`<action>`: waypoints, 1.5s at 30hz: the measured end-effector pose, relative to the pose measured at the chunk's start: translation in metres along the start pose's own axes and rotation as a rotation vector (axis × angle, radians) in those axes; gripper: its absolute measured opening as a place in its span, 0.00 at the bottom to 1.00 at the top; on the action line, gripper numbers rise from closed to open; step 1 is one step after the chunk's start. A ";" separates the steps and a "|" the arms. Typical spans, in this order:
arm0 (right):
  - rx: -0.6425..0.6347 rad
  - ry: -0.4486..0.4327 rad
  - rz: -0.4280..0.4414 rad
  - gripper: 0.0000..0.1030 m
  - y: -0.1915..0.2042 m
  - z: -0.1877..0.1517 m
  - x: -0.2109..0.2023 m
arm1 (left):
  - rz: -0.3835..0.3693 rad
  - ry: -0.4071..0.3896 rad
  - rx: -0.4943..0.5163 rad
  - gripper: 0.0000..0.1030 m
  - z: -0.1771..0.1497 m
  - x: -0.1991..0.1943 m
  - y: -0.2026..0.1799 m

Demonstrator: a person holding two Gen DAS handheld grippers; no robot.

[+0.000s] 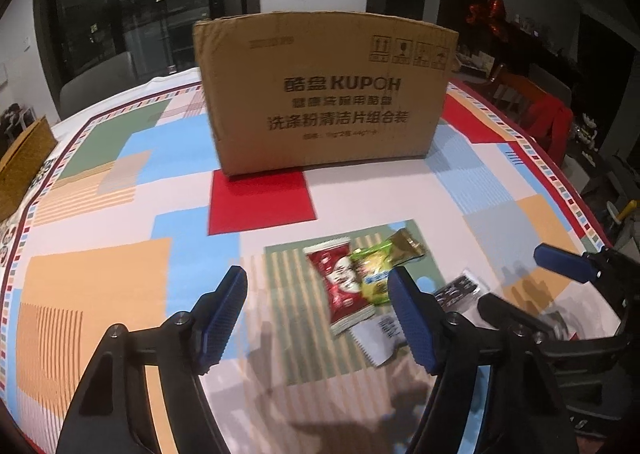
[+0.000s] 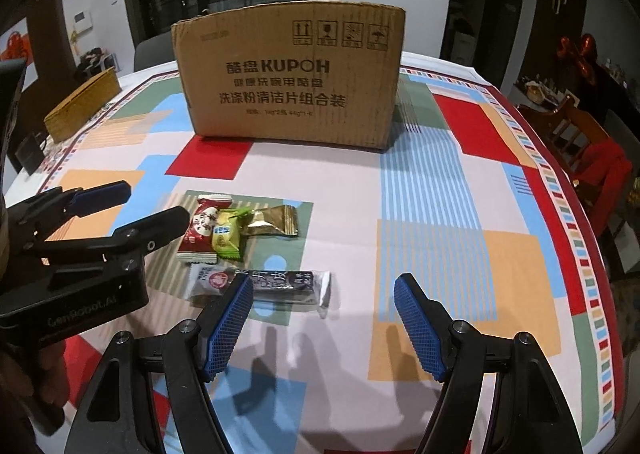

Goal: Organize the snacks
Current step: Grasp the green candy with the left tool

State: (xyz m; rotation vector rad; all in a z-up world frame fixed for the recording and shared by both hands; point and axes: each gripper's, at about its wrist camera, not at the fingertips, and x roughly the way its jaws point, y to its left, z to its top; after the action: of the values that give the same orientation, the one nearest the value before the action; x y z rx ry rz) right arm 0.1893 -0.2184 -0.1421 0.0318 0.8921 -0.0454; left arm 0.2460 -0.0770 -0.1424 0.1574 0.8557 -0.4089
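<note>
Several snack packets lie together on the patterned tablecloth: a red packet (image 1: pixel 346 286) (image 2: pixel 202 228), a green packet (image 1: pixel 374 274) (image 2: pixel 228 234), a gold packet (image 1: pixel 406 246) (image 2: pixel 274 219), a dark long packet (image 2: pixel 288 284) (image 1: pixel 458 292) and a white-ended packet (image 1: pixel 378 338) (image 2: pixel 208 280). A cardboard box (image 1: pixel 324 89) (image 2: pixel 290 75) stands behind them. My left gripper (image 1: pixel 320 318) (image 2: pixel 156 201) is open and empty, hovering just before the red packet. My right gripper (image 2: pixel 324 326) (image 1: pixel 520 282) is open and empty, near the dark packet.
The table (image 1: pixel 100 286) (image 2: pixel 460 274) carries a brown woven box (image 1: pixel 24 161) (image 2: pixel 82 105) at its left edge. Chairs with red cloth (image 1: pixel 548 113) (image 2: pixel 600 161) stand along the right side. Dark glass doors stand behind the table.
</note>
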 end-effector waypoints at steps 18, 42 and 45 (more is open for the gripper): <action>0.052 0.035 0.012 0.71 -0.024 -0.008 0.017 | -0.048 0.060 0.074 0.51 0.003 0.040 -0.034; 0.046 0.015 0.015 0.72 -0.022 -0.001 0.013 | -0.093 0.066 0.061 0.13 -0.007 0.036 -0.032; 0.042 0.010 0.010 0.71 -0.022 -0.001 0.011 | -0.101 0.061 0.054 0.12 -0.008 0.035 -0.031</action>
State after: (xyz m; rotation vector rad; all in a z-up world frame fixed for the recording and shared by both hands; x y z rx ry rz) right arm 0.1945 -0.2401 -0.1517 0.0756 0.9005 -0.0547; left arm 0.2476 -0.1125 -0.1734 0.1777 0.9160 -0.5241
